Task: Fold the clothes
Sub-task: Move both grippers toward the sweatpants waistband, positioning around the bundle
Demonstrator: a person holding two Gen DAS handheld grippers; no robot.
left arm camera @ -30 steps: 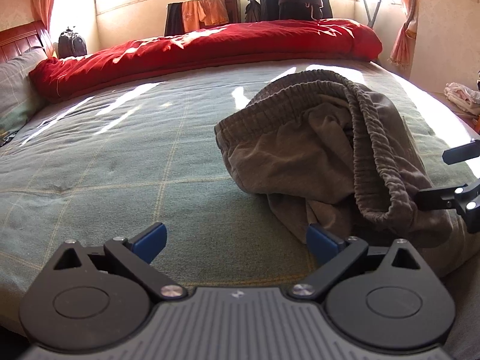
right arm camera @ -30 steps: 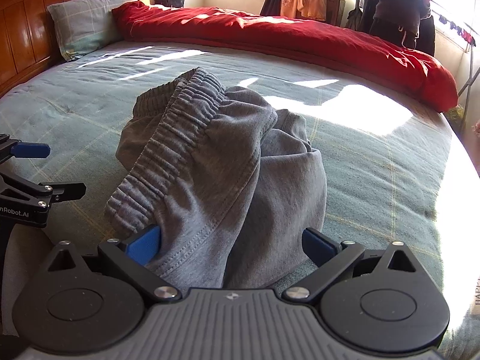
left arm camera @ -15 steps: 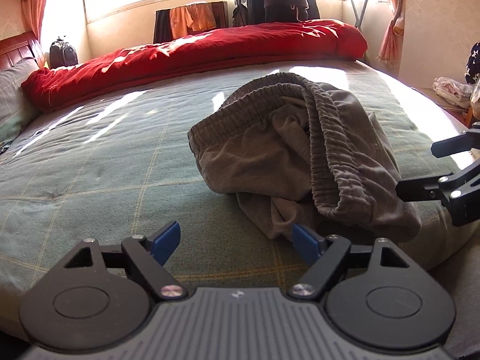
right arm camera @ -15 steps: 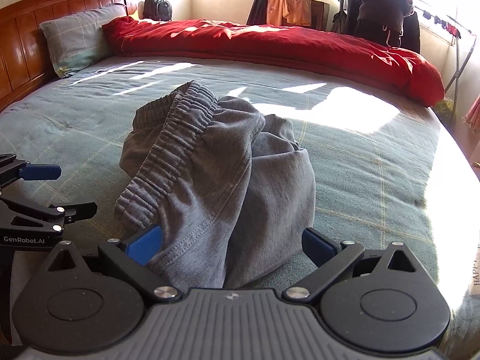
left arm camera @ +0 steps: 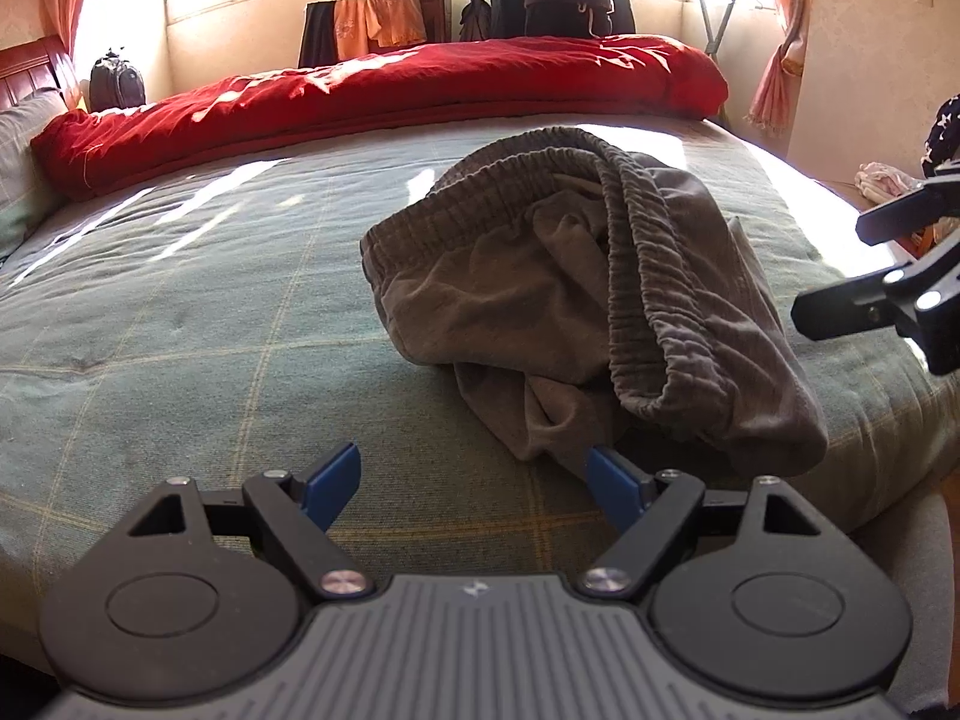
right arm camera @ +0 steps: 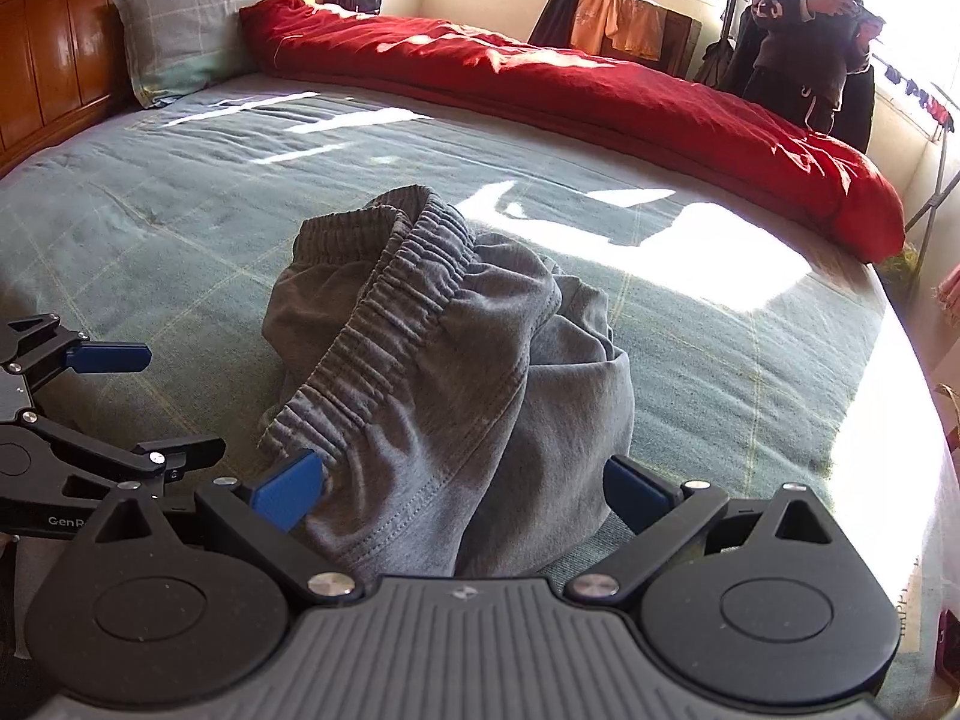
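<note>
Both grippers hover at the near edge of the bed [left arm camera: 180, 312], jaws spread wide and holding nothing. The right gripper [right arm camera: 462, 489] is the nearer: the crumpled grey trousers [right arm camera: 456, 372] lie directly ahead of it, with the near fold of cloth sitting between its blue pads [right arm camera: 288, 489], whether touching them cannot be told. The left gripper [left arm camera: 474, 480] faces mostly bare bedcover; the heap lies ahead and to its right, just beyond its right-hand pad. The elastic waistband [left arm camera: 636, 276] runs roughly away from the grippers, doubled over on itself, so the garment's long axis cannot be determined; judged, it must be spread flat before folding. Farther off lie a red duvet [right arm camera: 600, 96], a pillow [right arm camera: 186, 30] and, beyond the bed, a standing person [right arm camera: 810, 30]. Nothing obstructs the reach.
</note>
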